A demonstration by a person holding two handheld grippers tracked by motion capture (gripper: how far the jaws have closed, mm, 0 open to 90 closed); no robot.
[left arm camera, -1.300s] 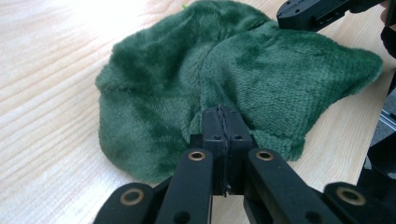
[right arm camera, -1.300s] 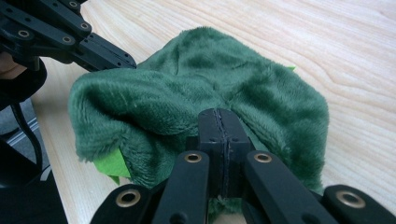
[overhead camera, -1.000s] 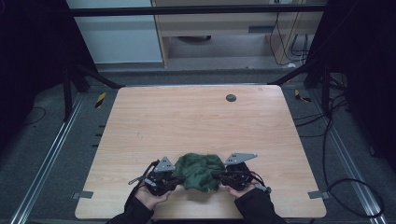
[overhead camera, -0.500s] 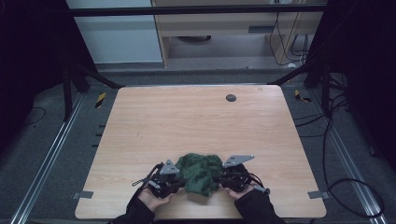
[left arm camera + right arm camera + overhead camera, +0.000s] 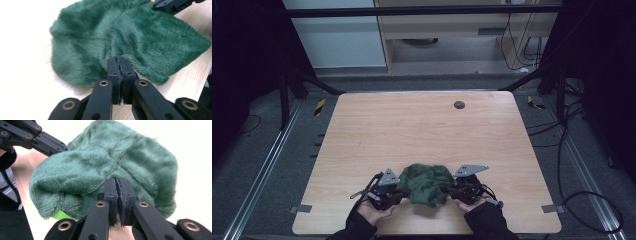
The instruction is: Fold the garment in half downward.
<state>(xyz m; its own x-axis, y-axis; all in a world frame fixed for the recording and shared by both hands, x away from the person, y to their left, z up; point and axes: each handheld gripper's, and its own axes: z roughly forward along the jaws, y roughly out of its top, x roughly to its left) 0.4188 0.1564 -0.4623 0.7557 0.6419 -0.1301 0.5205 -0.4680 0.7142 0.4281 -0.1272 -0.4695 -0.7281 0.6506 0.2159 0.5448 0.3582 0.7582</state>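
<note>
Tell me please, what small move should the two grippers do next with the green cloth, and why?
Probably draw the hands apart to stretch it flat. The green cloth lies bunched near the table's front edge. The left gripper and right gripper each pinch an edge on opposite sides. Their jaws have just been opening slightly, fabric between them, so check the grip first.

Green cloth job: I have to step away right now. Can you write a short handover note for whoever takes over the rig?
Left tongs: jaws nearly together, pinching an edge of the green cloth; they have just opened slightly.
Right tongs: the same on the opposite side, also just eased slightly.
Cloth: bunched in a heap between both tongs, near the front edge of the table.
Done: both sides gripped.
Left: probably spreading or folding it; check that both grips hold before moving.
</note>
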